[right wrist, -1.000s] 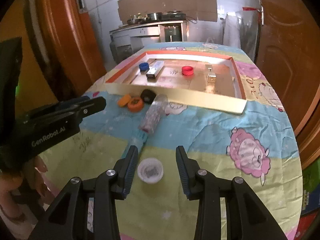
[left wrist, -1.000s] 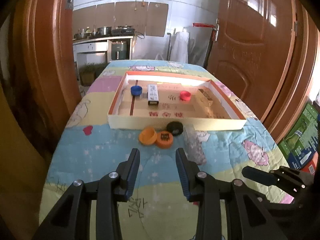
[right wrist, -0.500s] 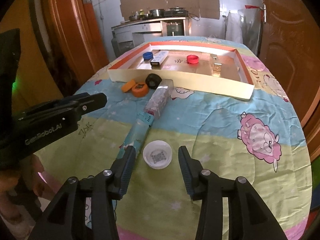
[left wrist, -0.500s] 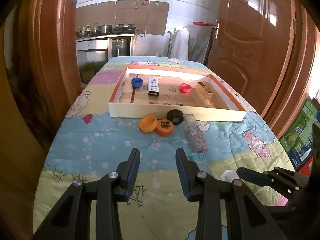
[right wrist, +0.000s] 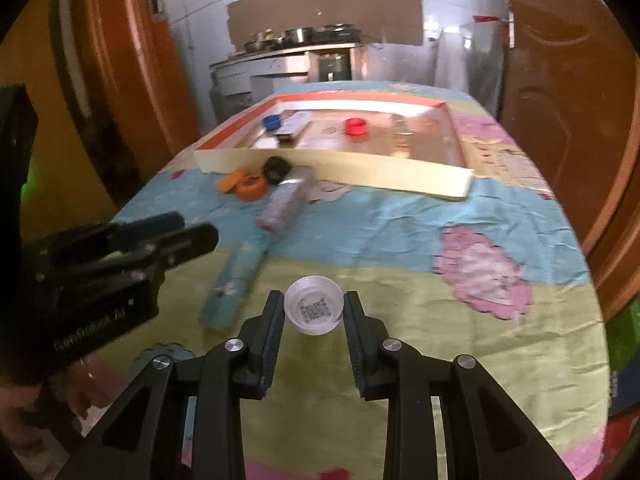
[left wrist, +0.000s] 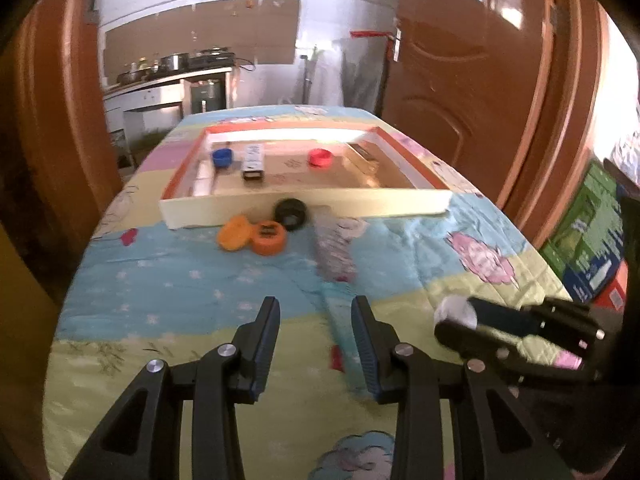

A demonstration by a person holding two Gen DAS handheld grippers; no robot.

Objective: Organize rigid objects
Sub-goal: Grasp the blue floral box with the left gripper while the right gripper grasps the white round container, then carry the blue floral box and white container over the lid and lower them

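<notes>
The right gripper (right wrist: 314,312) is just closing its jaws on the white cap (right wrist: 314,310) sitting squarely between them, while the left gripper (left wrist: 315,320) is hovering half-open and empty, farther off.

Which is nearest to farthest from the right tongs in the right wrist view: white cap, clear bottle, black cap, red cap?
1. white cap, between the right tongs, which have just been closing on it.
2. clear bottle, lying ahead, left of centre.
3. black cap, against the tray's near wall.
4. red cap, inside the tray, toward the back.
</notes>
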